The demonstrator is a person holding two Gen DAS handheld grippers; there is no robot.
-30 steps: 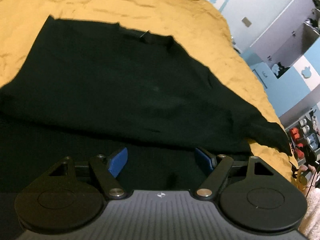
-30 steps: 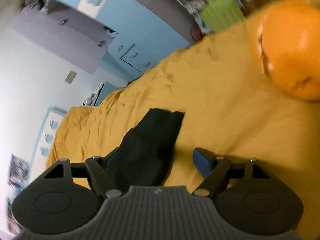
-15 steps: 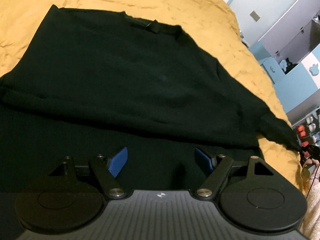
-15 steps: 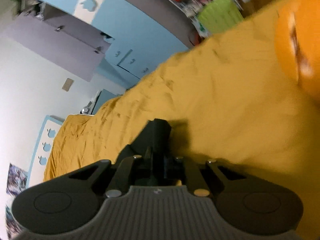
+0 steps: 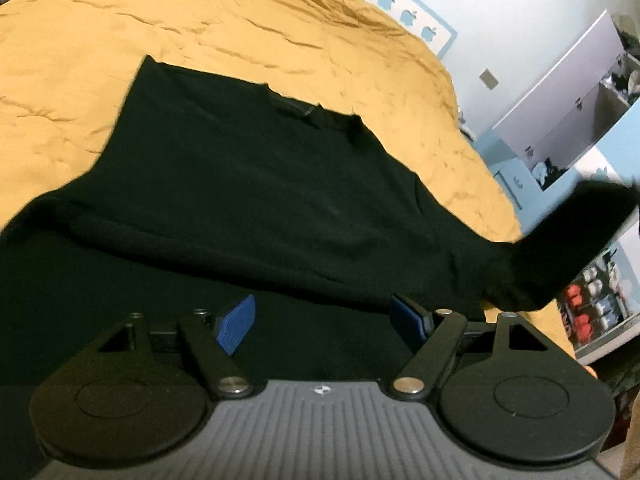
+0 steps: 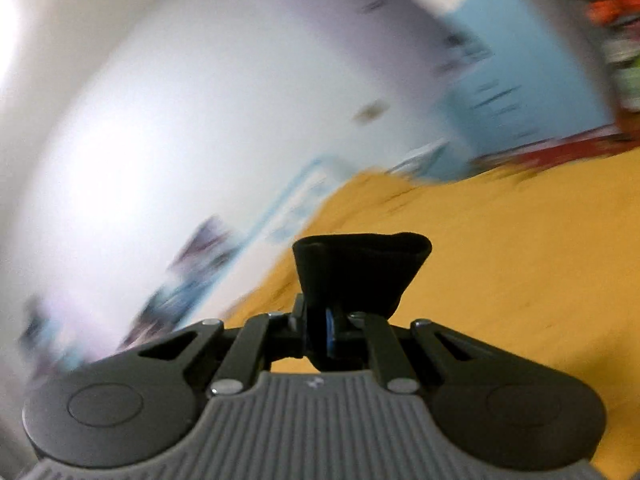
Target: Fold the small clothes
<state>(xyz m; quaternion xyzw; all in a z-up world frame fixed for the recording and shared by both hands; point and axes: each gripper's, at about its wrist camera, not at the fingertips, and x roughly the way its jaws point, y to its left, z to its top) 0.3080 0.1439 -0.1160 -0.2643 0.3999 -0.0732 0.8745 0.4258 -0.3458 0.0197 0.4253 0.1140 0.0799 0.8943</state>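
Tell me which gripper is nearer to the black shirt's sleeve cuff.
Right. The right gripper is shut on the sleeve cuff, lifting it off the yellow bedspread. The left gripper hovers open over the shirt body, apart from the raised sleeve.

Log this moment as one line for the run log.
left gripper: open above black sweater | right gripper: shut on sleeve cuff, lifted | surface: yellow bedspread

Black left claw (image 5: 322,326) with blue pads (image 5: 236,323), grey ribbed body.
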